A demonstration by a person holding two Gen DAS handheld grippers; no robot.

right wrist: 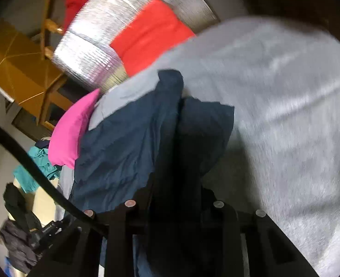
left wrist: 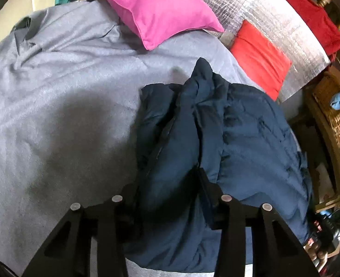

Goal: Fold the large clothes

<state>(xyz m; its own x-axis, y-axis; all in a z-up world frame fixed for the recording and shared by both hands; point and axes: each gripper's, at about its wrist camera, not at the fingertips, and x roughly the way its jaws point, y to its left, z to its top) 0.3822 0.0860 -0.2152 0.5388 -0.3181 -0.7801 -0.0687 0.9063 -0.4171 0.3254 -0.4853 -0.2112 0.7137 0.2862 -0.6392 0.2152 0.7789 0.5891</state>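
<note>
The fingertips of the left gripper [left wrist: 167,184] are sitting buried in a bunched ridge of the navy jacket [left wrist: 216,127], so the pads themselves are hidden; the two black fingers are standing apart with a thick fold of fabric filling the gap — apparently pinching it, though the actual contact is not showing. The jacket is lying crumpled on the grey bedsheet [left wrist: 54,92], extending ahead of and to the right of these fingers. The right wrist view is motion-blurred. There the right gripper [right wrist: 176,198] is also losing its tips in dark cloth, the navy jacket [right wrist: 128,143] draping over and between the fingers; whether they are clamping it I cannot tell. Only the left view is showing a wicker basket [left wrist: 335,110] far right of the fingers. Only the right view is showing a black cable [right wrist: 43,173] crossing at left. Both are showing the pink pillow [left wrist: 151,11], the red cushion [left wrist: 262,57] and the silver foil panel [left wrist: 273,18] beyond the fingers, each cut off at the lens edge.
</note>
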